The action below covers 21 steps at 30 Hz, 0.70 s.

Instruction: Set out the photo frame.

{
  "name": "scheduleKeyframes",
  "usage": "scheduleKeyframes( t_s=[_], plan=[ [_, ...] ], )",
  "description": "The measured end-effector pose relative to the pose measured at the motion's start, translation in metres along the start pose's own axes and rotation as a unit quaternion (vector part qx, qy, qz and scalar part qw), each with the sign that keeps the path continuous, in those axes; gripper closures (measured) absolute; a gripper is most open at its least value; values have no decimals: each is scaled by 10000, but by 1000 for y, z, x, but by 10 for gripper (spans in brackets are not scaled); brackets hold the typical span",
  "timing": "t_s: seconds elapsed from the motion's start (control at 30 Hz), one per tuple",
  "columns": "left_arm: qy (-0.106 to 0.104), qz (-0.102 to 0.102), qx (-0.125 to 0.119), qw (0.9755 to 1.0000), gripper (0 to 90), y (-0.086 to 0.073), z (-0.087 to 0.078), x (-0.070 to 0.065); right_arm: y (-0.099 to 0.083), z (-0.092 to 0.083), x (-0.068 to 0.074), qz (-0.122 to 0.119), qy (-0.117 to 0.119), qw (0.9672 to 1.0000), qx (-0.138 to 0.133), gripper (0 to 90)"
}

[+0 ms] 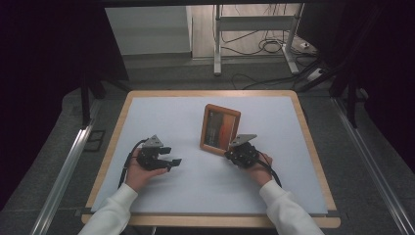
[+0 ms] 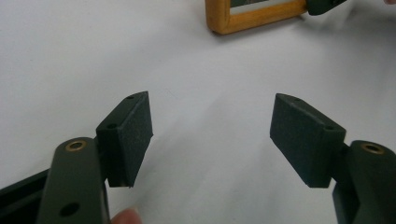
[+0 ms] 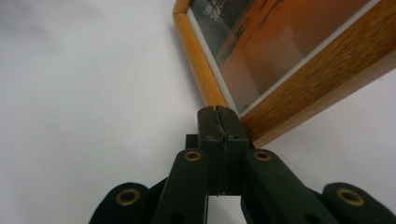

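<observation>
A wooden picture frame [image 1: 220,129] with an orange-toned picture behind glass sits on the white mat [image 1: 195,191], right of the middle. I cannot tell whether it lies flat or leans. My right gripper [image 1: 229,153] is shut, pads pressed together with nothing between them. In the right gripper view its tip [image 3: 219,113] meets the near corner of the frame [image 3: 289,56]. My left gripper [image 1: 173,155] rests on the mat to the left, apart from the frame. In the left gripper view it [image 2: 210,135] stands open over bare mat, and the frame's corner [image 2: 254,16] lies beyond it.
The mat covers a wooden-edged table [image 1: 313,147]. Beyond the table's far edge stand a metal stand's legs [image 1: 218,49] and cables [image 1: 264,46] on the floor. Metal rails [image 1: 63,171] run along both sides of the table.
</observation>
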<state>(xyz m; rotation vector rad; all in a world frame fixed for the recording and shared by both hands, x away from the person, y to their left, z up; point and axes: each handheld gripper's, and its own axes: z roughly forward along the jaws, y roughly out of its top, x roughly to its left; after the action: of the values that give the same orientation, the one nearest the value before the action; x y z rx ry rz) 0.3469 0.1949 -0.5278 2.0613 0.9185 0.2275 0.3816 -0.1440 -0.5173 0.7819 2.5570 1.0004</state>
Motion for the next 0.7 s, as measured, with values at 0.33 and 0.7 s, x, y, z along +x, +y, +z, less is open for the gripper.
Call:
scheduleKeyframes(
  t_s=[0.33,0.7],
  plan=[
    [-22,-43,-8,10000,294,0,1,1,-6,-6,-16,203,-133,9997,-85,895],
    [-10,-32,14,10000,294,0,2,2,-7,-10,-19,286,-48,9992,-262,894]
  ],
)
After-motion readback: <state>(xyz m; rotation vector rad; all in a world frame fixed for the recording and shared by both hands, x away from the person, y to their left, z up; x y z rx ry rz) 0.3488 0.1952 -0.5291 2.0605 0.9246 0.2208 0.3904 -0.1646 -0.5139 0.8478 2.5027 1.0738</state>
